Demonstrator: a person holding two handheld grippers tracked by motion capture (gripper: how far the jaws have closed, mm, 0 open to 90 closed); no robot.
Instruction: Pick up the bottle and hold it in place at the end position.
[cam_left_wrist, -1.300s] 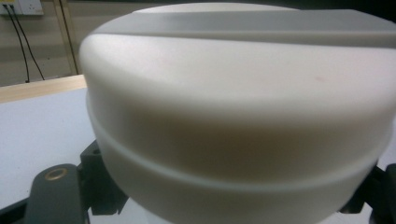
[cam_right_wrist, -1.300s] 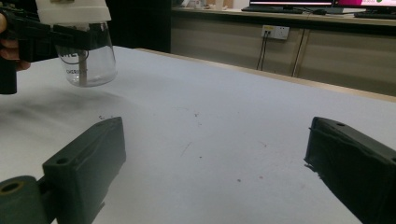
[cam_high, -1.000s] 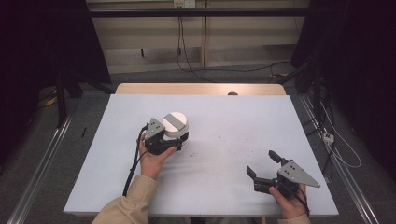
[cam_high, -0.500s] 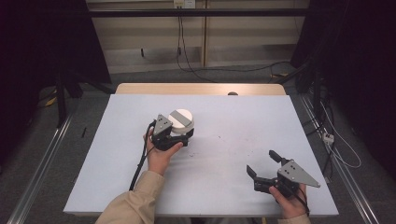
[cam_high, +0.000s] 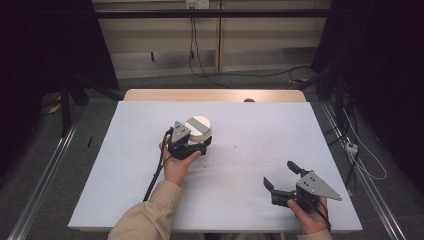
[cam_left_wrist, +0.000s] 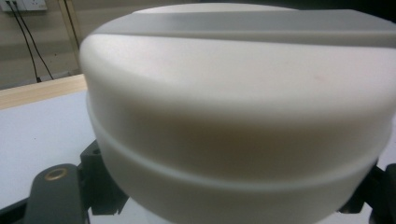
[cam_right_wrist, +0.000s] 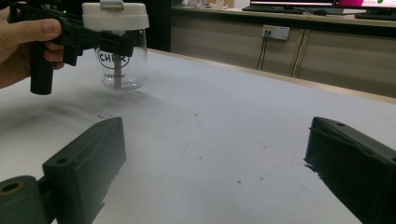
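1. Carried rightward since a second ago, the clear jar (cam_high: 199, 131) with its white lid (cam_right_wrist: 115, 15) now stands near the white table's (cam_high: 125, 180) middle.
2. Clamped on the jar just under that lid, the left gripper (cam_high: 194, 145) holds firm.
3. At the near right, the right gripper (cam_high: 281, 176) rests unmoved, jaws apart and holding nothing.
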